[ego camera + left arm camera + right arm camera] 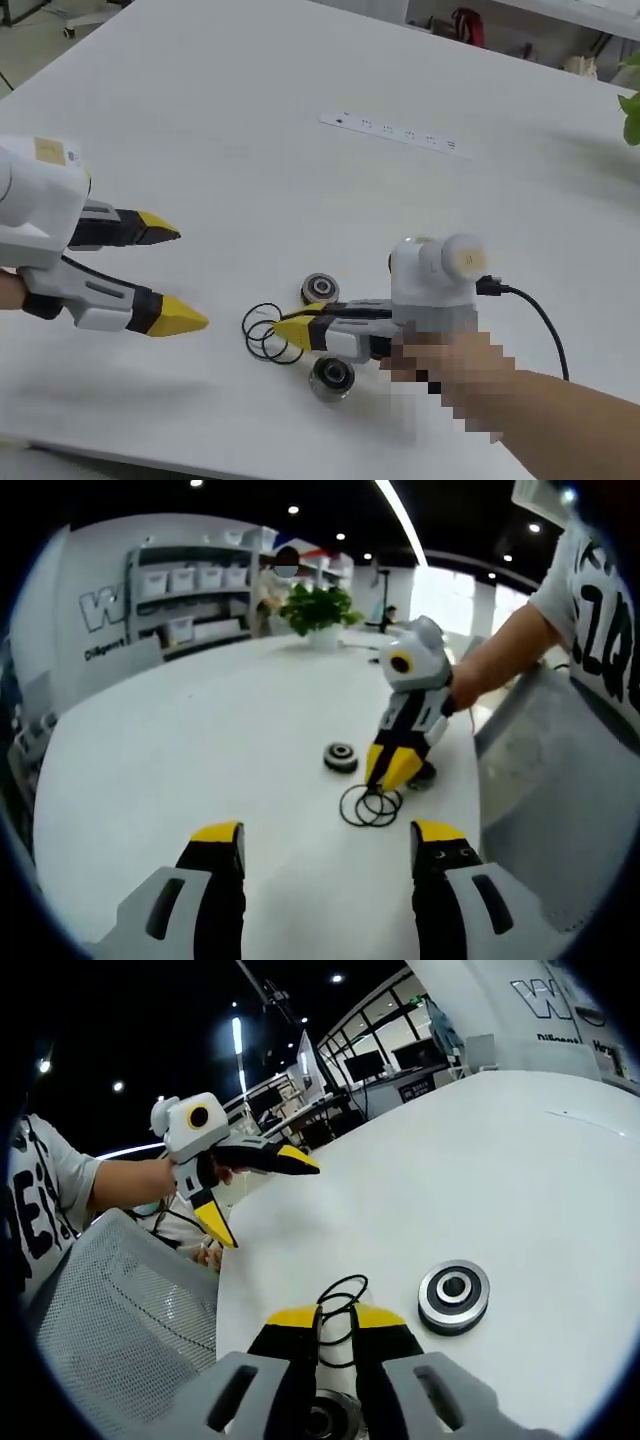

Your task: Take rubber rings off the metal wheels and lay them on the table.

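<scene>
Several thin black rubber rings (264,336) lie overlapping on the white table (250,130). My right gripper (292,330) points at them with its jaws shut, and a ring (338,1312) runs between its fingertips. One bare metal wheel (320,288) lies just beyond that gripper and another wheel (331,376) just in front of it. The far wheel (454,1297) sits right of the jaws in the right gripper view. My left gripper (178,277) hovers to the left, open and holding nothing. From the left gripper view, the rings (370,806) rest under the right gripper (392,770), beside a wheel (341,757).
A white power strip (395,132) lies at the back of the table. A black cable (540,320) trails from the right gripper. A potted plant (630,100) stands at the far right edge. A grey mesh chair (110,1330) stands beside the table's near edge.
</scene>
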`<state>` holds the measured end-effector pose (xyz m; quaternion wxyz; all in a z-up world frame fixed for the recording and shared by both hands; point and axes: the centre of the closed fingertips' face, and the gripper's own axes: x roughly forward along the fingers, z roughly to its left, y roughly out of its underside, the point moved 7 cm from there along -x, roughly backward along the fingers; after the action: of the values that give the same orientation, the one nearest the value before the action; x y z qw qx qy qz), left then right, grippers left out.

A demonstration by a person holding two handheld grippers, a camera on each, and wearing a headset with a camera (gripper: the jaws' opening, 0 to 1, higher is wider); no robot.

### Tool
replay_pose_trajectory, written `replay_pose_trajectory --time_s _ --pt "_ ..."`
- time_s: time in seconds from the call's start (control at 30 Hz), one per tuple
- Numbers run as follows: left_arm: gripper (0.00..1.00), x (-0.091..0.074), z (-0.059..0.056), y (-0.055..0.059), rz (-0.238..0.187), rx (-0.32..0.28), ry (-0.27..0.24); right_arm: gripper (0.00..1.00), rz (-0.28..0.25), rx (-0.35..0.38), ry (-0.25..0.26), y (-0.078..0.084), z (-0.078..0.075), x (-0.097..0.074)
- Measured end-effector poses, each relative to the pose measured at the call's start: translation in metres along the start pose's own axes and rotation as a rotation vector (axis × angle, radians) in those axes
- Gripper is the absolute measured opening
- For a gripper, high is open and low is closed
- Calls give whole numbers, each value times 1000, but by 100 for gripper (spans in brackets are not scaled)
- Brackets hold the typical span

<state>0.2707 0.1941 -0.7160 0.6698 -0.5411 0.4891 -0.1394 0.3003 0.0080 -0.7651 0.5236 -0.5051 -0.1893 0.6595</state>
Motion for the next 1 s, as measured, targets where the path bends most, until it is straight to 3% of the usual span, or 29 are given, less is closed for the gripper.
replay_pose_trajectory --time_s 0.63,1.0 --pt "69 2 0 -5 6 12 7 38 14 -138 42 -6 3 -11" --pt "69 1 0 -8 2 13 6 49 -4 -169 51 -11 4 -21"
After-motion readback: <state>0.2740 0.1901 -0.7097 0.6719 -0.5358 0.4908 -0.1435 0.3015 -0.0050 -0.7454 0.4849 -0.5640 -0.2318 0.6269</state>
